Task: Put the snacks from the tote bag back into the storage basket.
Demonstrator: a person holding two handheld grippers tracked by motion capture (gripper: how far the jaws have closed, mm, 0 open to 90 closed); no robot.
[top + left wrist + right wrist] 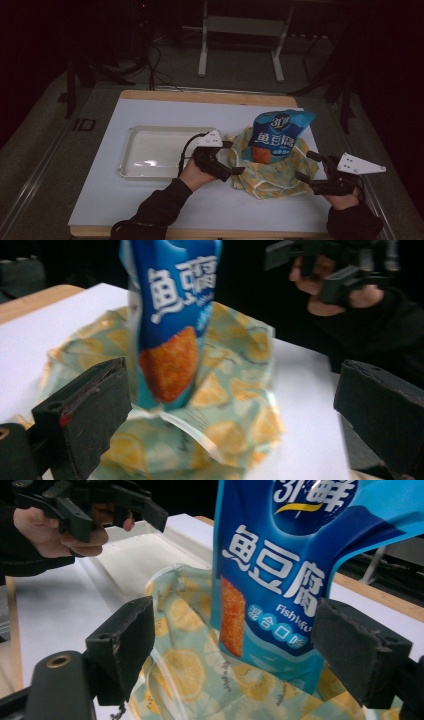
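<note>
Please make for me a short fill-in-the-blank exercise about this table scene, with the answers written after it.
1. The blue snack packet stands upright in a bag printed with ______ slices.
2. The white tray lies on the person's ______ side of the lemon bag.
3. The jaws of both the left tongs and the right tongs are ______.

Missing words: lemon; left; open

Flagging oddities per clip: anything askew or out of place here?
The blue snack pouch stands tilted, half inside the crumpled lemon-print bag; the white tray beside them holds nothing. Both hand-held grippers, left and right, are open. No spill shows.
</note>
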